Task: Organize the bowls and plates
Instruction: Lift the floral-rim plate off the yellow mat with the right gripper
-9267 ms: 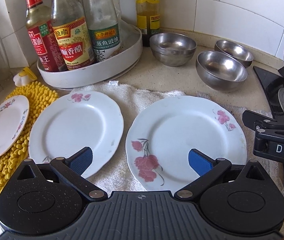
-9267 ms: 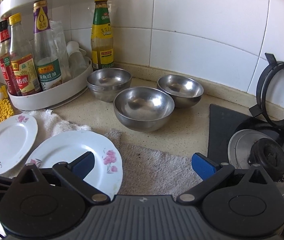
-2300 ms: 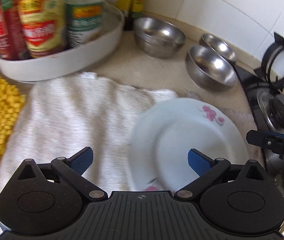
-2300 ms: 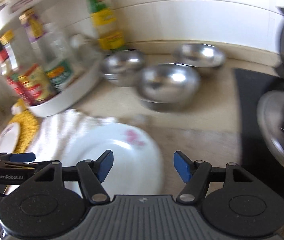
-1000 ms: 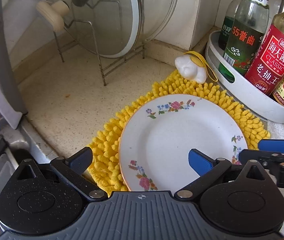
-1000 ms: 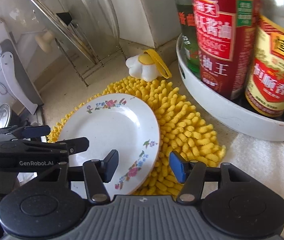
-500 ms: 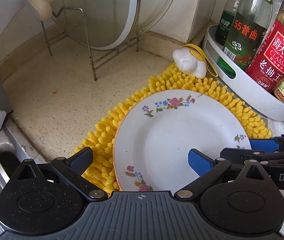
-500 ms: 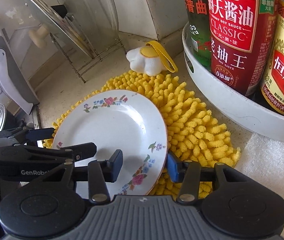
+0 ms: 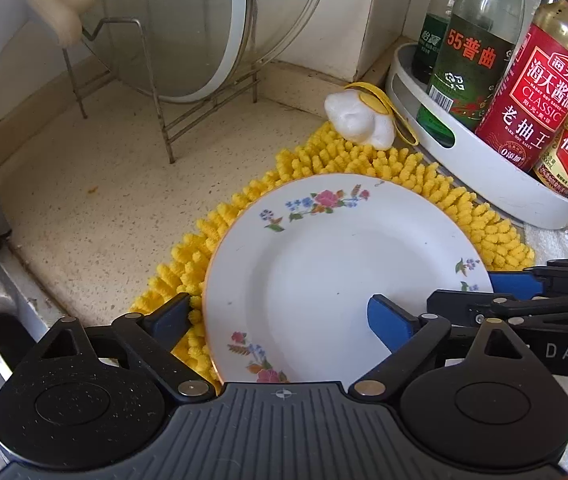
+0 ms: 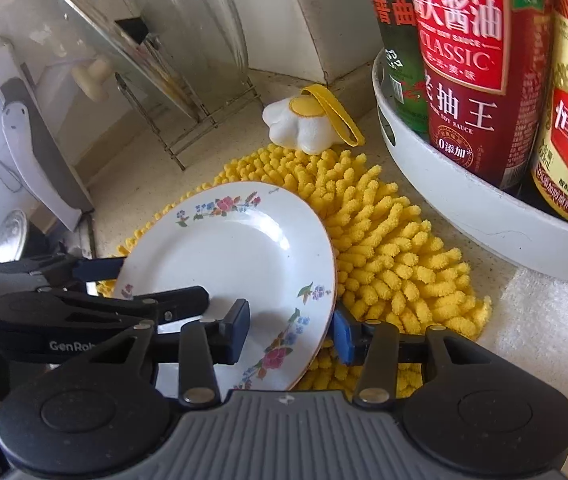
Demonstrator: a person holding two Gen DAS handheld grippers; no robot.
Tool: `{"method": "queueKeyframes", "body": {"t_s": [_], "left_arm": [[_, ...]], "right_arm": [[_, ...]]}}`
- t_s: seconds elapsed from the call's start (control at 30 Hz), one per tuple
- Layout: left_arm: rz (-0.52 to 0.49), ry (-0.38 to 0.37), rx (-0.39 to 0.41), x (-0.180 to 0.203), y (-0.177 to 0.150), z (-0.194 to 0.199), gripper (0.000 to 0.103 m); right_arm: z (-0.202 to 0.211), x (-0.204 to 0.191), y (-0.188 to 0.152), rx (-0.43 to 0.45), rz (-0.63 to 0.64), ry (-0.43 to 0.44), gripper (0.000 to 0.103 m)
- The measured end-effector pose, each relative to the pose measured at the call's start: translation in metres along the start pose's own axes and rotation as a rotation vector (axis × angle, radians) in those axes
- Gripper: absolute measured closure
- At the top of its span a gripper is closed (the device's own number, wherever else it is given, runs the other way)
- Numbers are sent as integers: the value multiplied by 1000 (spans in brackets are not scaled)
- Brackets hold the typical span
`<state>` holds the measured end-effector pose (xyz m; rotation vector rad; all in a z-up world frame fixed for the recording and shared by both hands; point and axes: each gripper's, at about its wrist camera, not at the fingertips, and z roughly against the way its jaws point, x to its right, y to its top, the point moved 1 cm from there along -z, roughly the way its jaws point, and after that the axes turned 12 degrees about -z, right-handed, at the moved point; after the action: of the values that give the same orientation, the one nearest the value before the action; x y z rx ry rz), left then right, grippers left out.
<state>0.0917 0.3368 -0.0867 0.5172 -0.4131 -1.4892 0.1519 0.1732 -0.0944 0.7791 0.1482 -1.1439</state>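
Observation:
A small white plate with flower prints (image 9: pixel 344 264) lies on a yellow chenille mat (image 9: pixel 324 164); it also shows in the right wrist view (image 10: pixel 236 252). My left gripper (image 9: pixel 280 316) is open, its jaws straddling the plate's near left rim. My right gripper (image 10: pixel 292 330) straddles the plate's right rim, one pad above the plate and one below, with the rim tilted up; the jaws are narrowed but a gap remains. Each gripper shows in the other's view: the right one (image 9: pixel 524 292), the left one (image 10: pixel 96 292).
A white turntable tray (image 9: pixel 484 176) with sauce bottles (image 9: pixel 536 92) stands to the right. A wire rack with a glass lid (image 9: pixel 188 28) stands at the back. A white and yellow sponge (image 9: pixel 360 120) lies behind the mat. A white towel (image 10: pixel 544 320) lies right.
Both grippers moved closer onto the small plate. My right gripper's jaws narrowed around the plate's right rim, and that side of the plate has tilted up off the mat.

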Motion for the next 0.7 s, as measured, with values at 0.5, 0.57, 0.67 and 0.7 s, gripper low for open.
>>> {"method": "queueKeyframes", "body": {"t_s": [0.5,0.57,0.67,0.7], "left_arm": [[-27,1,8,14,2,11,8],[-39,-13,15,20,2,15,8],[-73,-48,15,31,0,16,7],[-86,-52,14,33,0,14,6]], "right_arm": [[40,-3,-18,33,2,-52,60],[46,2,-19,30,-16,-66,60],[38,12,-20,-2,-50,-79,60],[35,14,-21,-2,-57,-83,60]]}}
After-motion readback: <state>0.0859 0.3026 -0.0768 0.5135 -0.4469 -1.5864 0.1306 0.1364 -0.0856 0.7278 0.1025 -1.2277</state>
